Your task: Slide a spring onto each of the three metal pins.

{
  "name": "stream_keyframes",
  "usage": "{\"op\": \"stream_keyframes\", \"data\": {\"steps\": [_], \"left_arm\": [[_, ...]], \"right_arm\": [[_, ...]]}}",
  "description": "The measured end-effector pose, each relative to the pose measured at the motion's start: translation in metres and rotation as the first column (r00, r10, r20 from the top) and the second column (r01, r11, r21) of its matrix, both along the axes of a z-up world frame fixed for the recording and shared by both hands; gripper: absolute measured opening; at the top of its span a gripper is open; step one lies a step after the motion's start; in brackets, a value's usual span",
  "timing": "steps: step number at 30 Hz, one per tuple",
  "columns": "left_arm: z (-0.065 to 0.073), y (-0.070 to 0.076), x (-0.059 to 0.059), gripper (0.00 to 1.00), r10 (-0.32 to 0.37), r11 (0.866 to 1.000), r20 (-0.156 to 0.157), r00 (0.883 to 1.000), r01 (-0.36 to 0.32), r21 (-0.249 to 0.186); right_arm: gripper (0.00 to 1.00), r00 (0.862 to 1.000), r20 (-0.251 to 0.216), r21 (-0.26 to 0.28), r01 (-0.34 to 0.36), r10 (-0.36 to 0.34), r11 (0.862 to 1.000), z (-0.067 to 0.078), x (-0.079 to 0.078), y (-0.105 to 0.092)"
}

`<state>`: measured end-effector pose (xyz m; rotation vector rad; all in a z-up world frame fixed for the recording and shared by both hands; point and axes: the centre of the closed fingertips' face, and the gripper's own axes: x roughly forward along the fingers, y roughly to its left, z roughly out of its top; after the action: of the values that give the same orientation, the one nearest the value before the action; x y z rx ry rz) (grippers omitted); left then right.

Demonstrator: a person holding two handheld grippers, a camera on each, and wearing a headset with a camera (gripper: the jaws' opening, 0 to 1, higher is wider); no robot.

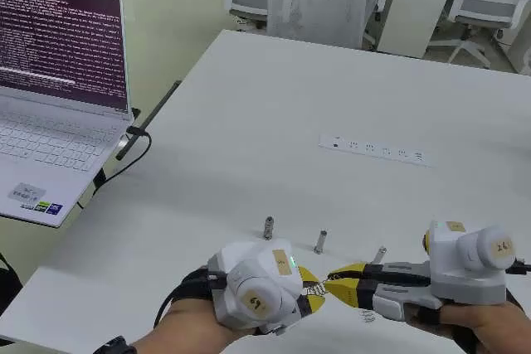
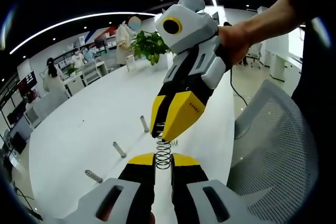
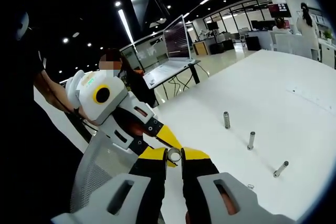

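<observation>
On the left of the white table [image 1: 249, 105] stands an open laptop [image 1: 58, 80], well apart from the work; it plays no part here. Near the front edge, the left gripper [image 1: 310, 289] has its jaws closed on one end of a small spring [image 1: 318, 289]; in the left gripper view the coil rises from between its two yellow tips, so the hold looks firm. Behind it, three metal pins stand on the table in a slanting row, all of them bare: the left pin [image 1: 268, 227], the middle pin [image 1: 320, 241], the right pin [image 1: 380, 254]. The right gripper [image 1: 331, 281] meets the spring from the other side, and its jaws are also pressed together on the far end; so both carry one spring in the air, in front of the pins. A second spring [image 1: 366, 316] lies on the table just under the right gripper.

I think the step is to pass or straighten the spring before the first pin. To do it well, one gripper should let go only when the other holds the coil near one end, with the open bore free; squeeze lightly, because such a thin coil may bend or jump away; then bring it straight above a pin top and lower it along the pin.
</observation>
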<state>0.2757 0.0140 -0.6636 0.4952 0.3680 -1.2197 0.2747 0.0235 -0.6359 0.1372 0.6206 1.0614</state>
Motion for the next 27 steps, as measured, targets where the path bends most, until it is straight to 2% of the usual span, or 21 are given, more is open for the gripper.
{"op": "stream_keyframes", "data": {"steps": [3,8,10,12,16,23,27], "left_arm": [[-0.001,-0.001,0.000,0.03,0.001,1.000,-0.010,1.000,-0.001,-0.003],[-0.001,-0.004,0.000,0.03,-0.002,1.000,-0.019,1.000,0.002,-0.013],[0.000,-0.005,0.000,0.02,-0.004,1.000,-0.020,1.000,0.004,-0.018],[0.001,-0.006,0.000,0.02,-0.007,1.000,-0.024,1.000,0.006,-0.026],[0.004,-0.011,-0.001,0.02,-0.024,0.999,-0.021,1.000,0.023,-0.037],[0.009,-0.020,-0.004,0.02,-0.046,0.998,-0.018,0.999,0.045,-0.054],[0.013,-0.025,-0.005,0.02,-0.059,0.996,-0.017,0.998,0.058,-0.068]], "right_arm": [[0.08,1.000,0.005,0.000,-0.002,0.002,1.000,0.002,0.001,-0.001],[0.08,1.000,0.022,-0.031,-0.022,0.022,0.999,0.002,0.000,-0.002],[0.09,0.999,0.030,-0.050,-0.031,0.032,0.998,0.003,0.000,-0.002],[0.09,0.997,0.044,-0.091,-0.053,0.057,0.994,0.001,0.000,-0.005],[0.14,0.990,0.069,-0.180,-0.112,0.127,0.977,0.000,-0.004,-0.008],[0.17,0.974,0.094,-0.266,-0.174,0.205,0.948,0.005,-0.006,-0.015],[0.18,0.958,0.105,-0.333,-0.220,0.268,0.917,0.007,-0.008,-0.021]]}}
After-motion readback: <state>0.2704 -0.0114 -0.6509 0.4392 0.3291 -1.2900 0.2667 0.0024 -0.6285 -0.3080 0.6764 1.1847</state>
